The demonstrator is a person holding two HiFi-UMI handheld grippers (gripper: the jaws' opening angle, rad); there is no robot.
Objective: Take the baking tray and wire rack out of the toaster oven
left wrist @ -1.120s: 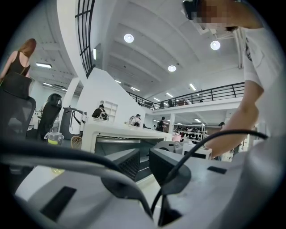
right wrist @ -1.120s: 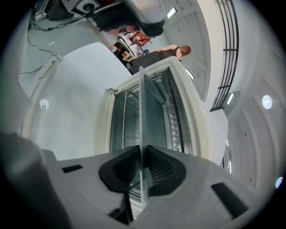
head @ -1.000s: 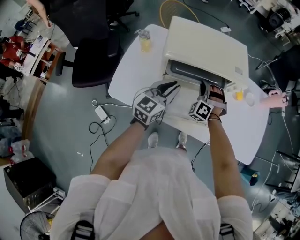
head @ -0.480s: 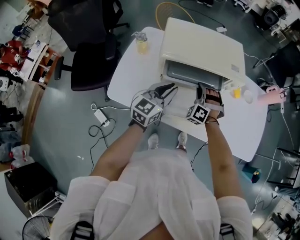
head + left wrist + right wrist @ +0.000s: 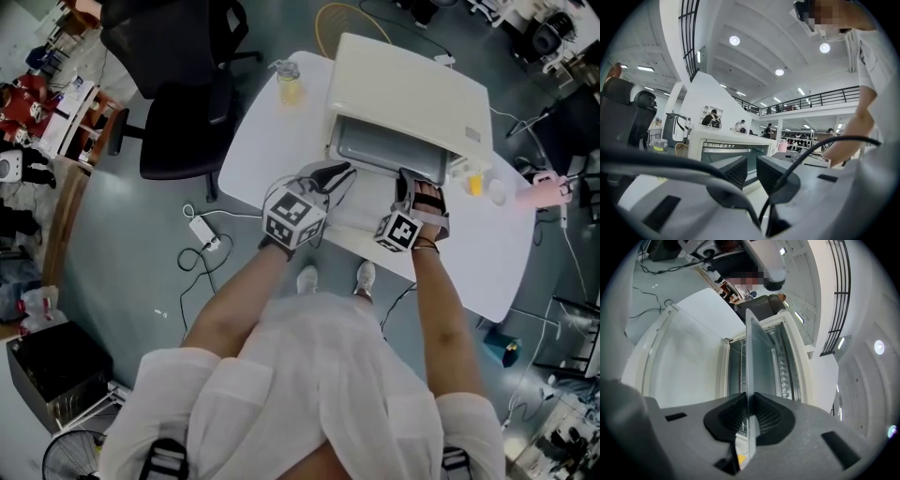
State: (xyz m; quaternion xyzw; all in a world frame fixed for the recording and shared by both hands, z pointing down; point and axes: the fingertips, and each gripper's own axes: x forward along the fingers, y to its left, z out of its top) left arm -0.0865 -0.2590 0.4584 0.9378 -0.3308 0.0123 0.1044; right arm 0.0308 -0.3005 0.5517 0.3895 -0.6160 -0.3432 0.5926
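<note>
- The right gripper (image 5: 749, 420) is clamping its jaws on the near edge of a thin grey metal baking tray (image 5: 748, 357). The tray is showing edge-on, so its surface is hard to make out.
- The tray is reaching from the jaws back into the open mouth of the cream box-shaped toaster oven (image 5: 412, 94), which is sitting at the far edge of the white table (image 5: 272, 141).
- The wire rack (image 5: 738, 363) is only showing as thin metal bars inside the cavity just beside the tray's edge; I cannot tell its shelf level.
- The oven's glass door (image 5: 684, 357) is hanging open toward the near edge of the table.
- The left gripper (image 5: 751, 171) is holding level in front of the oven, its jaws standing a narrow gap apart with nothing between them.
- Black-and-white square markers are showing on each gripper's cube.
- A small label on the oven's top is too small to read.
- A clear bottle of yellow liquid (image 5: 289, 82) is standing at the table's far left corner; any print on it is too small to read.
- A small yellow thing (image 5: 477, 186) is sitting near the table's right edge, too small to identify.
- The person's arms and white top are covering the table's near edge.
- A black office chair (image 5: 178, 103) is standing on the floor off the table's left edge.
</note>
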